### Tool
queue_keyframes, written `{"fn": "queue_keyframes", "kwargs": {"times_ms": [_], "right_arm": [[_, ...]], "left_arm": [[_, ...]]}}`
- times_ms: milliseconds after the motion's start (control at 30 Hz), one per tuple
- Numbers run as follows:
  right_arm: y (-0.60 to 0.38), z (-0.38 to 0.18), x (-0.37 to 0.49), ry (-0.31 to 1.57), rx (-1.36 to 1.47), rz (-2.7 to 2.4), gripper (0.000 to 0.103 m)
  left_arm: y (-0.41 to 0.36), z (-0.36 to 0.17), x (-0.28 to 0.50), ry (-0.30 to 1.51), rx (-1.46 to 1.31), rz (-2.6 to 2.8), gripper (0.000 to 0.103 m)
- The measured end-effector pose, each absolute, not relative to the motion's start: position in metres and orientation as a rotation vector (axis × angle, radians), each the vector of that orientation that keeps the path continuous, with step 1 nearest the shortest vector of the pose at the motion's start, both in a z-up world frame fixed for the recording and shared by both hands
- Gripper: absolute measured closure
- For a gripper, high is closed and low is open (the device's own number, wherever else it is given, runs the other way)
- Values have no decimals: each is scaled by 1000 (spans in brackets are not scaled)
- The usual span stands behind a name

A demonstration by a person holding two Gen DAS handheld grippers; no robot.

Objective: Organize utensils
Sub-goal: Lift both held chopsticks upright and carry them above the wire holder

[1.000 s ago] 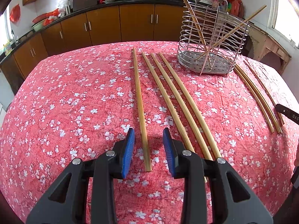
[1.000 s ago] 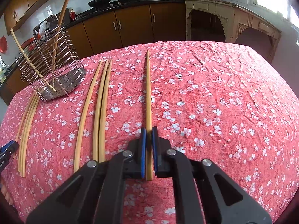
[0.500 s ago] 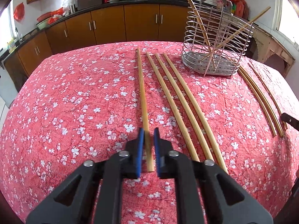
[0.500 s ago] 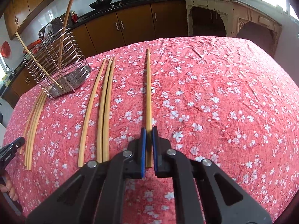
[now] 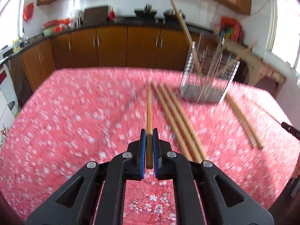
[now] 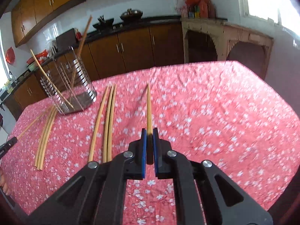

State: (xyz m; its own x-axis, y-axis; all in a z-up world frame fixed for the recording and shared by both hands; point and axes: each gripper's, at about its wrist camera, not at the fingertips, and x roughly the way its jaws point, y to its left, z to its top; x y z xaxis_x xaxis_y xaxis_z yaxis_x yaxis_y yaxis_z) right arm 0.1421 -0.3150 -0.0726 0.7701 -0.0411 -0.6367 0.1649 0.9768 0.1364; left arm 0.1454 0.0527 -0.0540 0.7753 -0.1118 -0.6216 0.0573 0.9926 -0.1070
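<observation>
Red floral tablecloth (image 5: 75, 123), left gripper (image 5: 149, 150) clamped on slender bamboo chopstick (image 5: 149, 112), right gripper (image 6: 149, 148) clamped on its own chopstick (image 6: 149, 108), wire holder (image 5: 208, 75) ahead-right of left gripper.

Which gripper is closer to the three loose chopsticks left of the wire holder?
Left. The left gripper sits just left of those three chopsticks, gripping a fourth chopstick. The right gripper is well to their right, past the wire holder and another three.

Ten chopsticks (image 6: 108, 123), one wire rack (image 6: 85, 75), two grippers (image 5: 149, 132) (image 6: 149, 131), one floral tablecloth (image 6: 206, 103)
</observation>
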Motion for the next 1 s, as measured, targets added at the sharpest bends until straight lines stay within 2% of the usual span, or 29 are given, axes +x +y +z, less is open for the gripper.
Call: {"fn": "queue_keyframes", "kwargs": {"times_ms": [200,367,1000], "right_arm": [[-323,-21,128,540,181,-116,95],[-326,12,129,445,198,-104,95],[-332,51,172,384,234,-67,95]], "left_arm": [[68,4,122,492,-147,-102,96],[69,34,128,412,-168,-95,96],[63,73,166,376,-186,-61,96]]}}
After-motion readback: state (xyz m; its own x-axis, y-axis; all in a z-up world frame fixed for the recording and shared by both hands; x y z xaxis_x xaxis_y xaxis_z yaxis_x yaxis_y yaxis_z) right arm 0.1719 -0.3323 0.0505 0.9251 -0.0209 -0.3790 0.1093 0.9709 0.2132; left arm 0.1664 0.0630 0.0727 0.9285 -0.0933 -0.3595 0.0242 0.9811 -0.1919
